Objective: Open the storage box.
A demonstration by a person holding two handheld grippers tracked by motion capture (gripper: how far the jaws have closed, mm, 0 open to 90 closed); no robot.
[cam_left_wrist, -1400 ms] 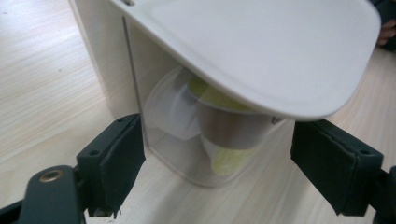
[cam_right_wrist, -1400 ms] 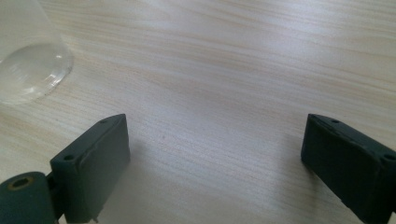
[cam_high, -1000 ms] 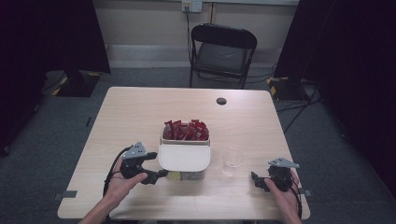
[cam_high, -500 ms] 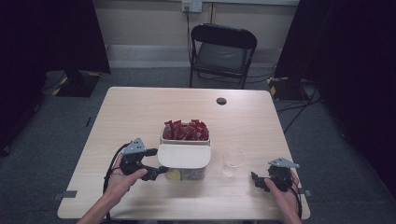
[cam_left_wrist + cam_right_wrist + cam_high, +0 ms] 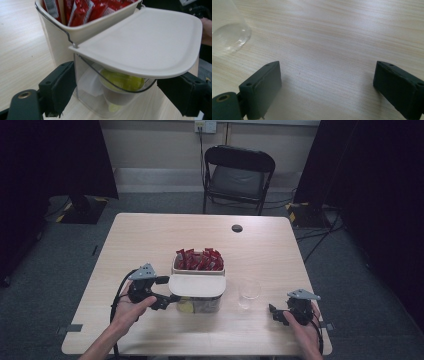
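The left hand-held gripper (image 5: 117, 100), spread, has closed in around the clear box (image 5: 110, 100). It holds yellow-lidded cups (image 5: 122, 81); the tub (image 5: 198, 269) holds red packets (image 5: 199, 259).

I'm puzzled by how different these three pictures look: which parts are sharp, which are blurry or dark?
High view: the table is evenly lit, the room's corners nearly black. Left gripper view: the white lid is sharp; its jaws are soft. Right gripper view: the wood grain is crisp, the clear glass is blurred at the edge, and a faint shadow lies between the jaws.
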